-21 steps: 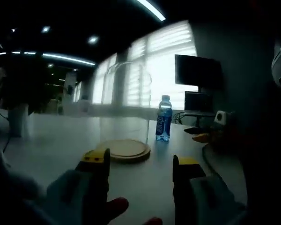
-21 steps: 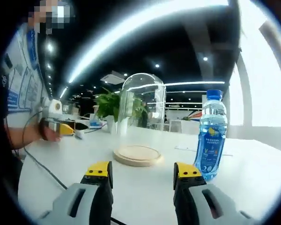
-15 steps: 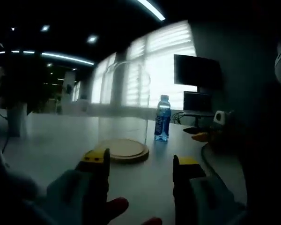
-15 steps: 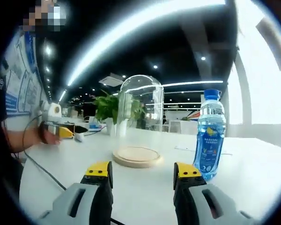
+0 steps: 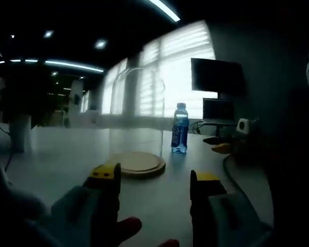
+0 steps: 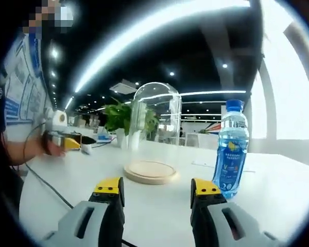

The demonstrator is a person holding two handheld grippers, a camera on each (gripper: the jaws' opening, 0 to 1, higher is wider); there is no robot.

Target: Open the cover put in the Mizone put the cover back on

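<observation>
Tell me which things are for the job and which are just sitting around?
For the job:
glass cover on its wooden base
Mizone bottle

Just lying about:
potted plant
monitor
white table underneath

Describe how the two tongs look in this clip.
Both are alike: pale grey moulded bodies, each with two upright black jaws capped in yellow. The right tongs show this clearly; the left tongs look the same in dim light, with something red below the jaws. The left tongs also appear in the right gripper view, yellow-tipped with a white box on top.
</observation>
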